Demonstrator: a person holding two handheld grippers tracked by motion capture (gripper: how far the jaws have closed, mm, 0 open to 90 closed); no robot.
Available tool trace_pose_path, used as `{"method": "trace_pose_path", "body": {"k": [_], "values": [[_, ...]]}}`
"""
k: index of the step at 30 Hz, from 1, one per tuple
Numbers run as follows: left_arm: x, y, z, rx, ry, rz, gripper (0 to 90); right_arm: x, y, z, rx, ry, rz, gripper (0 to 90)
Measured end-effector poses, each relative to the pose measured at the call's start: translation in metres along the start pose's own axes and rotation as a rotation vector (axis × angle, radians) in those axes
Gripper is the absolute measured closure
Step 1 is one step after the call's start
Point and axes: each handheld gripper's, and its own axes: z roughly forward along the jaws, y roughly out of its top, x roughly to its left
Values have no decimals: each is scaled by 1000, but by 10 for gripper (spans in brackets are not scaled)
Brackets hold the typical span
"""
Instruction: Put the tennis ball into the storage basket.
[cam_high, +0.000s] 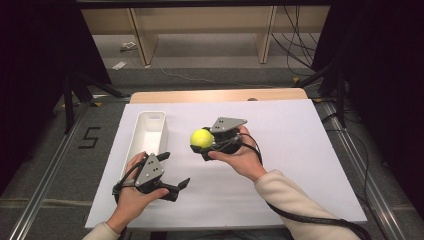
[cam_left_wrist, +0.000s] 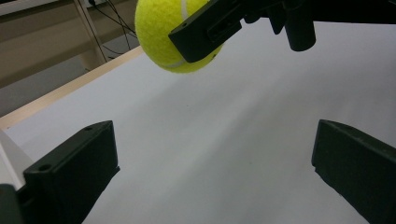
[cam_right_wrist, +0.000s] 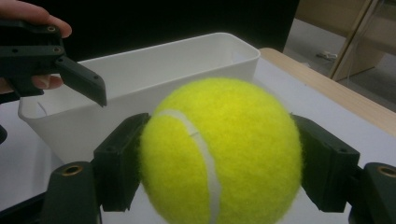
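Note:
A yellow-green tennis ball (cam_high: 201, 138) hangs above the white table sheet, just right of the white bin (cam_high: 148, 134). My right gripper (cam_high: 204, 142) is shut on the ball; in the right gripper view both black jaws press the sides of the ball (cam_right_wrist: 220, 151), with the bin (cam_right_wrist: 135, 79) behind it. My left gripper (cam_high: 174, 170) sits near the table's front, by the bin's near end, open with nothing between its jaws. The left gripper view looks up at the held ball (cam_left_wrist: 175, 35) past my open left gripper (cam_left_wrist: 215, 168).
The white sheet (cam_high: 280, 165) covers a wooden table whose far edge (cam_high: 220, 95) shows bare. Wooden shelving and loose cables stand on the floor beyond. Black cables trail from both grippers toward the front.

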Motion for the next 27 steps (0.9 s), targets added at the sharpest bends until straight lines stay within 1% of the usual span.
{"method": "trace_pose_path", "body": {"k": [17, 27], "values": [[1, 0, 0, -2, 4, 3, 0, 0, 7, 5, -10, 5, 4, 261], [1, 0, 0, -6, 12, 14, 0, 0, 10, 6, -15, 5, 8, 261]]}}
